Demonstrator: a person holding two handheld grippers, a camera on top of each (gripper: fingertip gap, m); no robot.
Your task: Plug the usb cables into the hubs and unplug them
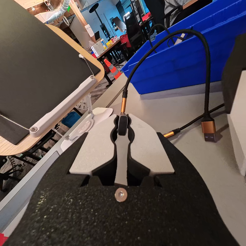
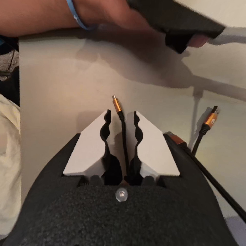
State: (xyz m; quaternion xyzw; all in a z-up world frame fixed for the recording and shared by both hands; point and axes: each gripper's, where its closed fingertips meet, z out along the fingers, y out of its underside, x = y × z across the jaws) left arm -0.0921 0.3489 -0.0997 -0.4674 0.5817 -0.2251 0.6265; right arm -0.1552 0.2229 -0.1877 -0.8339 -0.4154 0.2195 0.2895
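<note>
In the left wrist view my left gripper (image 1: 122, 117) is shut on a small black device with a grey rim (image 1: 122, 127), held above the grey table (image 1: 173, 109). An orange-sleeved plug (image 1: 123, 105) sits in the device's top. Its black braided cable (image 1: 183, 32) arcs up and over to an orange USB plug (image 1: 209, 129) hanging at the right. In the right wrist view my right gripper (image 2: 122, 111) is open. A black cable (image 2: 124, 139) with a small orange plug (image 2: 116, 105) runs between its fingers, untouched by the pads.
Blue bins (image 1: 179, 63) stand behind on the table. A tilted board with a black mat (image 1: 40, 66) is at the left. Another orange plug (image 1: 168, 134) lies on the table. In the right wrist view, two orange USB plugs (image 2: 211, 119) (image 2: 175, 139) lie at the right; a hand with a blue wristband (image 2: 75, 17) holds the other gripper above.
</note>
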